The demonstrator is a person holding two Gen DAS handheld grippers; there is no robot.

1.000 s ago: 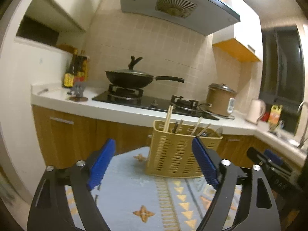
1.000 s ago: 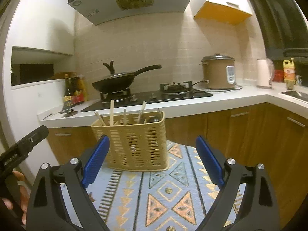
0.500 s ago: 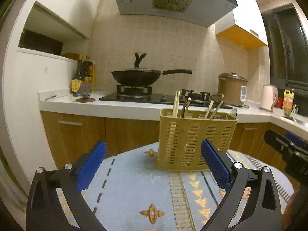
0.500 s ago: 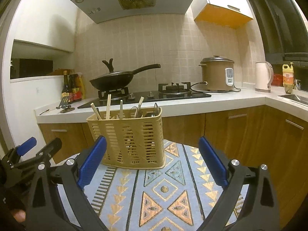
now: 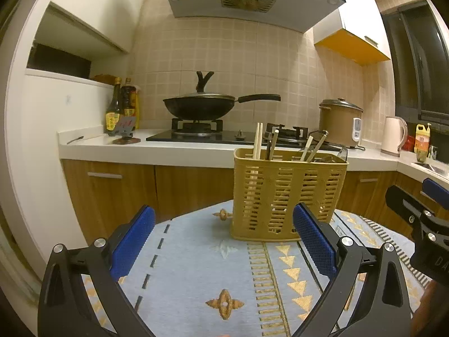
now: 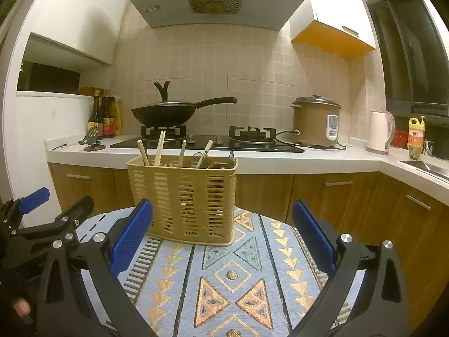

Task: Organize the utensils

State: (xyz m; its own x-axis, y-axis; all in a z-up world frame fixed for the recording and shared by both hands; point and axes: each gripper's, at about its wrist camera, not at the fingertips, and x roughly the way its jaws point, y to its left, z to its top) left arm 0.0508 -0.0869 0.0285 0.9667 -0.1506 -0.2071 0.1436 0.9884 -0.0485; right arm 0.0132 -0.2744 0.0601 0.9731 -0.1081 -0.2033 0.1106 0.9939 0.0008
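Several utensils (image 6: 179,154) — lower ends hidden, slatted basket (image 6: 182,196).

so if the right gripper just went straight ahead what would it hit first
Probably the slotted yellow plastic utensil basket, which stands on the patterned blue tablecloth just left of centre between the open right gripper fingers. Depth is unclear.

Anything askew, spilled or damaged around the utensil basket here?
Nothing stands out. The yellow basket stands upright on the patterned cloth, chopsticks leaning inside. Both the left gripper and the right gripper are open, holding nothing.
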